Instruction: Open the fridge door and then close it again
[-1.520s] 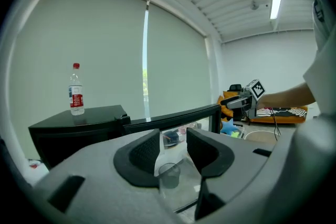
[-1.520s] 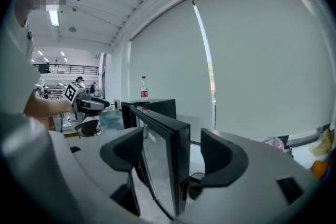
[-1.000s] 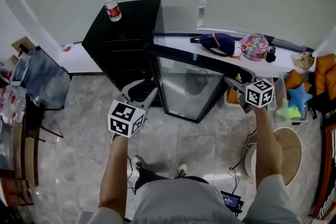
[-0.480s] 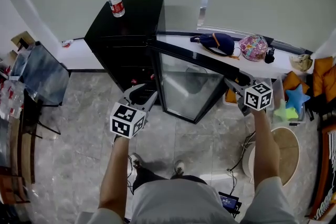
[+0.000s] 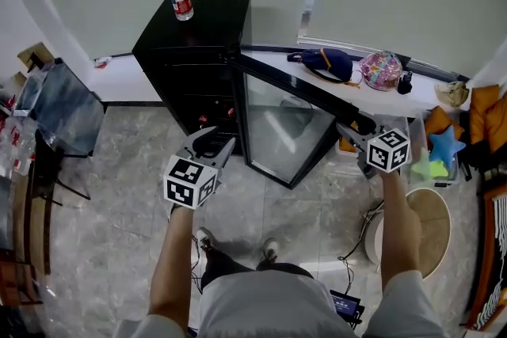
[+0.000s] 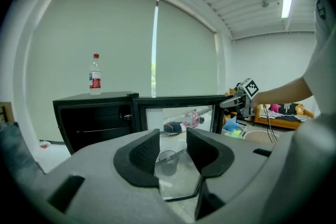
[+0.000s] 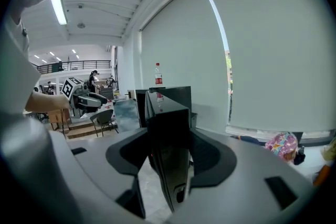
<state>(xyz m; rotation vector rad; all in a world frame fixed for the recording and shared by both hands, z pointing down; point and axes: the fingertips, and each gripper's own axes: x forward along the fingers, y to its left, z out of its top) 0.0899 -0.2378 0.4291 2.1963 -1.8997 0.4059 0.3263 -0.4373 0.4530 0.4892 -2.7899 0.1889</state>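
Observation:
A black fridge [image 5: 194, 43] stands against the wall with a water bottle [image 5: 181, 2] on top. Its glass door [image 5: 281, 131] is swung out to the right, wide open. My right gripper [image 5: 351, 131] has just been closing and is shut on the door's free edge [image 7: 168, 134], which fills the gap between its jaws [image 7: 169, 152]. My left gripper [image 5: 212, 140] hangs in front of the fridge's open interior, open with nothing between its jaws [image 6: 173, 147]. In the left gripper view the door [image 6: 178, 113] and the right gripper [image 6: 231, 103] show beyond.
A white sill [image 5: 269, 59] behind the door carries a dark bag [image 5: 329, 63] and a pink bag [image 5: 383, 70]. A dark panel [image 5: 59, 111] stands at the left. At the right are a round stool [image 5: 432, 229], toy bins [image 5: 444, 146] and floor cables [image 5: 356, 249].
The right gripper has closed on the door's edge and moved a little toward me with it. The left gripper has shifted slightly in front of the fridge.

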